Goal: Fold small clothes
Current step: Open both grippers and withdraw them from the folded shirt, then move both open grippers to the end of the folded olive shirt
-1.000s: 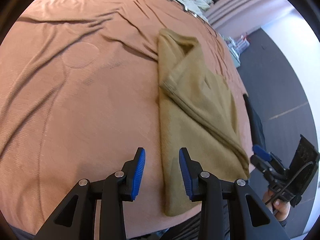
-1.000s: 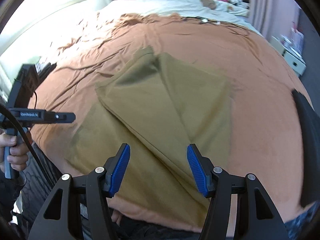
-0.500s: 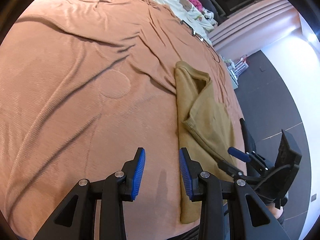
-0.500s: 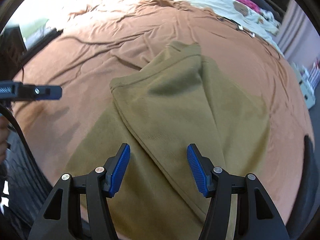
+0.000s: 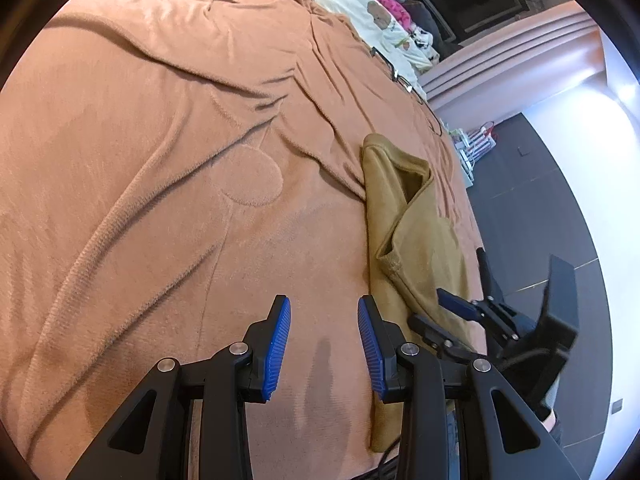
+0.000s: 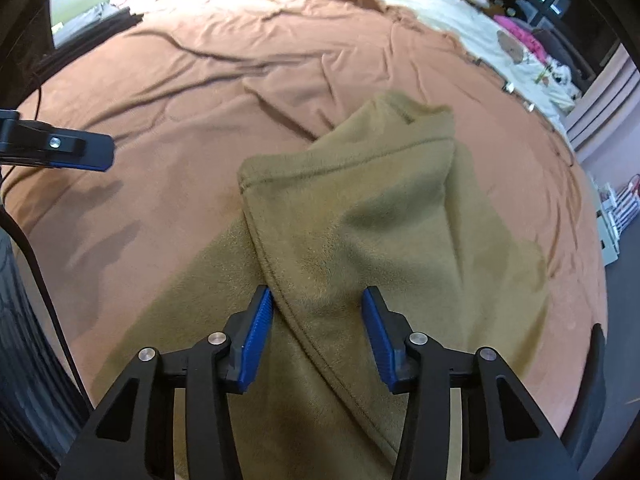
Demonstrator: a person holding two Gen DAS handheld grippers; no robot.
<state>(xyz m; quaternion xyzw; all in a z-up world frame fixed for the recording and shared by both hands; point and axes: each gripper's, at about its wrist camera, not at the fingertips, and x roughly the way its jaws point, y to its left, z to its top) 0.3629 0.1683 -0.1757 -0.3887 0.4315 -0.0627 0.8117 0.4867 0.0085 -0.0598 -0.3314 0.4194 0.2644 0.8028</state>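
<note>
An olive-tan garment [image 6: 372, 232] lies partly folded on a rust-brown bedspread [image 6: 224, 92], one flap laid diagonally over the rest. My right gripper [image 6: 318, 326] hangs open low over it, the hemmed edge of the flap running between its blue pads. In the left wrist view the same garment [image 5: 412, 236] is a narrow strip at the right. My left gripper [image 5: 324, 346] is open over bare bedspread [image 5: 160, 168], just left of the garment's edge. The right gripper [image 5: 444, 312] shows there too, over the garment's near end.
Cream bedding [image 6: 508, 44] with pink items lies at the bed's far end. A black cable [image 6: 28, 248] and dark fabric run along the left edge. White storage racks [image 6: 612, 216] stand on dark floor [image 5: 532, 200] past the bed's right side.
Both grippers moved forward and lower toward the bed. The right one closed in on the garment's diagonal flap; the left one shifted off the garment onto bare bedspread. The garment has not moved.
</note>
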